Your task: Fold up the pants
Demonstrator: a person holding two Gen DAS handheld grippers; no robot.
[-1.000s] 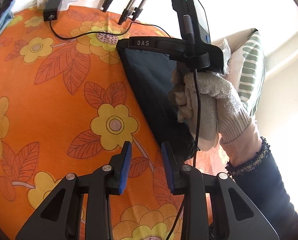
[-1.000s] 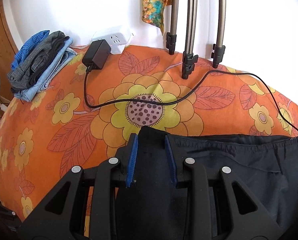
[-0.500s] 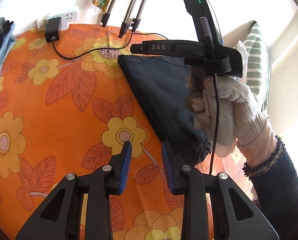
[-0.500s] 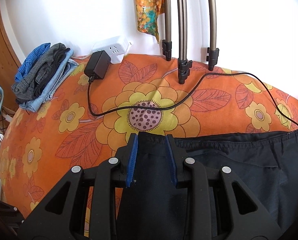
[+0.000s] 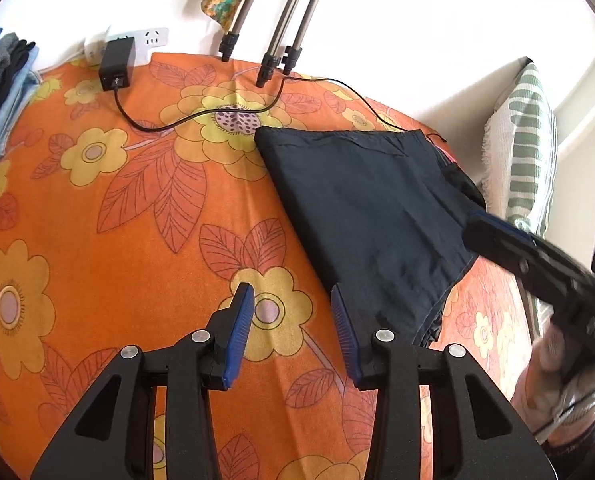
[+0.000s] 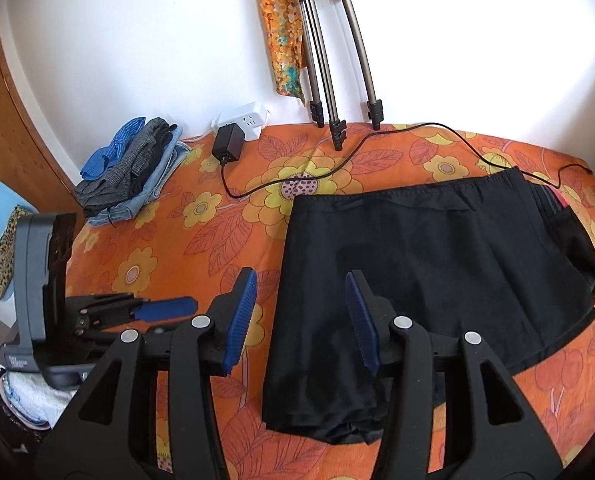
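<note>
The dark navy pants (image 5: 369, 208) lie folded flat on the orange flowered cloth (image 5: 117, 240), a rough trapezoid with the waistband toward the wall. My left gripper (image 5: 290, 292) hovers over the cloth just left of the pants' near corner. Its jaws are opening and nothing is between them. My right gripper (image 6: 301, 276) hangs above the pants' (image 6: 437, 264) left edge with its jaws opening. Its pads are clear of the fabric. In the left wrist view the right gripper (image 5: 537, 256) shows blurred at the right edge, held by a gloved hand (image 5: 553, 384).
A stack of folded clothes (image 6: 133, 172) sits at the back left. A white power strip with a black adapter (image 6: 229, 144) and a black cable (image 6: 377, 140) lie near the wall. Tripod legs (image 6: 337, 120) stand on the cloth's far edge. A striped cushion (image 5: 529, 152) is at the right.
The right gripper let go of the pants, lifted and drew back toward me and out to the right. Both grippers' jaws have widened. The left gripper shifted slightly.
</note>
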